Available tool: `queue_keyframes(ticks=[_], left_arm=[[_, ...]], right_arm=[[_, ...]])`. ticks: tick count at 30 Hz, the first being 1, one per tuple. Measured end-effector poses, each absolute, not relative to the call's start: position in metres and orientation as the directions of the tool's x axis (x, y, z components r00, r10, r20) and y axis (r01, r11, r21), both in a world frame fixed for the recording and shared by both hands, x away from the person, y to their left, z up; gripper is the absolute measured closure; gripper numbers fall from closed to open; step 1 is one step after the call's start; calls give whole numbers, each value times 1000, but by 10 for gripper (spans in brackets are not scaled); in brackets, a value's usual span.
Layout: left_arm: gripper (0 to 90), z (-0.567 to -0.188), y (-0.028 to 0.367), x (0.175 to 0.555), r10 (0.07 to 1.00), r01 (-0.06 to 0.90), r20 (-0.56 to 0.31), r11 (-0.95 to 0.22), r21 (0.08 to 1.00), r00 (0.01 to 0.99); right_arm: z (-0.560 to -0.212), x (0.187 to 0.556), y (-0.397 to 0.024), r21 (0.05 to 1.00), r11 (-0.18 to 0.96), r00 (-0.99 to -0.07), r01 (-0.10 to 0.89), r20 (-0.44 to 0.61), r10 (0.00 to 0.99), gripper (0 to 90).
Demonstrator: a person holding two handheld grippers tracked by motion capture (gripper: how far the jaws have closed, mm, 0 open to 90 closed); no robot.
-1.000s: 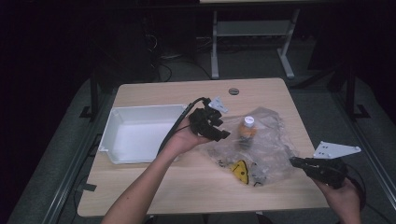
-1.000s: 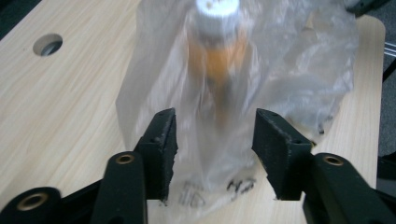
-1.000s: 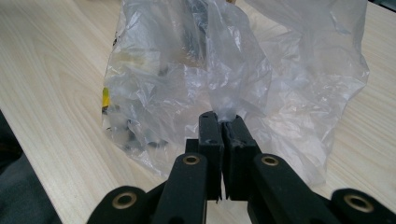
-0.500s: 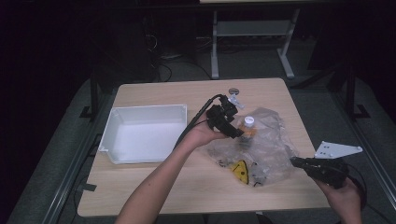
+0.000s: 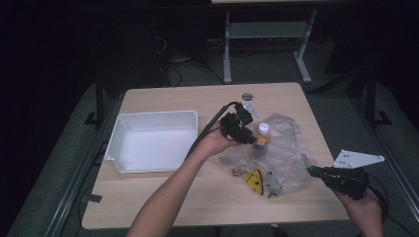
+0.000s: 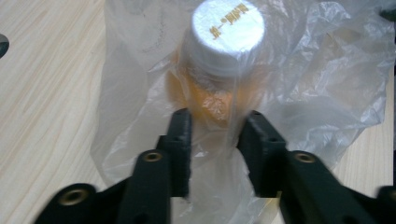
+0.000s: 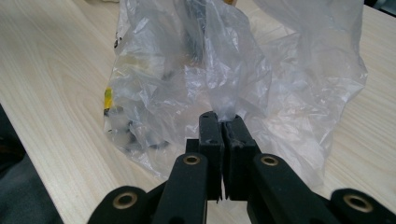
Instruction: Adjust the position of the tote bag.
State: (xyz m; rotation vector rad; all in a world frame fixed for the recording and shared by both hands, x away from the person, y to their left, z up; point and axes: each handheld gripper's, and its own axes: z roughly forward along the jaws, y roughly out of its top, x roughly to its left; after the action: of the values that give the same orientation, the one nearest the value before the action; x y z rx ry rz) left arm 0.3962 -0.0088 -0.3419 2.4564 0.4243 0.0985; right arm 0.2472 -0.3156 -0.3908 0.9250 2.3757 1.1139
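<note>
The left gripper [image 6: 215,128] has its jaws just closing around an orange bottle [image 6: 217,88] with a white cap [image 6: 229,28], clamping it through the clear plastic bag [image 6: 303,93]; the bottle sits at upper centre of the left gripper view. In the high view, the left gripper sits at centre frame. At lower right, the right gripper [image 7: 223,122] has its jaws pressed together, pinching a fold of the bag. A yellow item [image 5: 254,180] lies inside the bag at lower centre. A white tray [image 5: 123,136] stands at left on the table [image 5: 163,207].
</note>
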Motion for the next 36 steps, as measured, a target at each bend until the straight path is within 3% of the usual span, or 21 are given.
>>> queue_keyframes(ticks=[4,13,36], left_arm=[[780,-340,-8,395,319,265,-22,-748,609,948],[869,-337,-5,392,325,264,-13,-745,613,946],[887,-346,15,396,391,326,-26,-726,606,920]], right_arm=[[-391,247,-316,781,469,-720,414,-35,694,870],[-390,247,-314,780,479,-724,403,-49,688,870],[-390,248,-303,775,495,-739,393,-55,672,871]])
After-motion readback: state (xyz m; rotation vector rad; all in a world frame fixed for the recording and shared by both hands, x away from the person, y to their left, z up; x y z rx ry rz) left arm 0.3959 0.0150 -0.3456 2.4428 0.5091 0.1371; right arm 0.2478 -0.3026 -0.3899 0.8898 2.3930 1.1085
